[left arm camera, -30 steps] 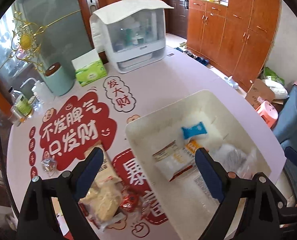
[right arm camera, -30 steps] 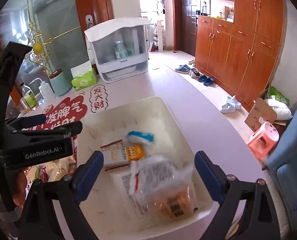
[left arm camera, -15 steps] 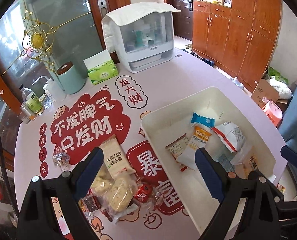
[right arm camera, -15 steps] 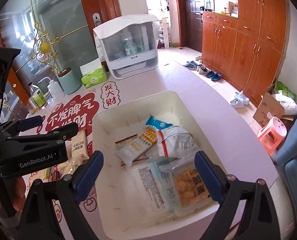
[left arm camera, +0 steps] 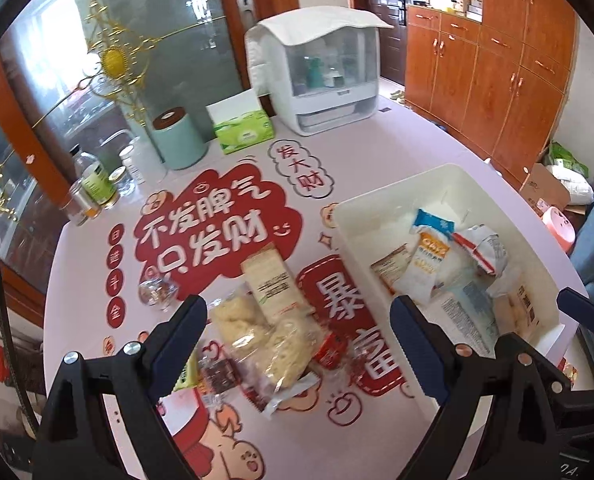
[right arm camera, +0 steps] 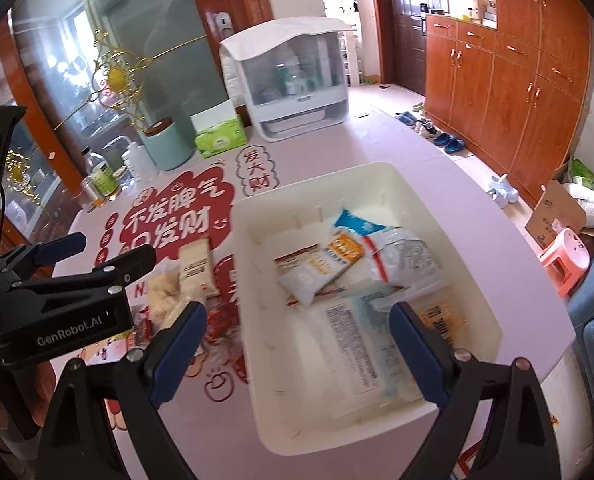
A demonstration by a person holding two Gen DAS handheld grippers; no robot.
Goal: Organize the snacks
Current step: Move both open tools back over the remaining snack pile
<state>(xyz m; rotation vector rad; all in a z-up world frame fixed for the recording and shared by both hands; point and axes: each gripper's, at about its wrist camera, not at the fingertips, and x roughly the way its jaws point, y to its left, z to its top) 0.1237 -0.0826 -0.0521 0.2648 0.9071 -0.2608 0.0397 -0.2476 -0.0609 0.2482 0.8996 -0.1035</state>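
Closest in, the left tool [left arm camera: 297,320] is spread wide with nothing in it, hanging over a loose pile of snack packs [left arm camera: 265,320] lying on the desk [left arm camera: 397,136]. The right tool [right arm camera: 297,324] is spread just as wide and empty too, sitting above the near end of the white bin [right arm camera: 449,216]. That bin is just right of the pile and has several packets lying flat in it. Further back: a green tissue box [left arm camera: 243,130], a mint canister [left arm camera: 179,140] and a white cabinet [left arm camera: 321,76].
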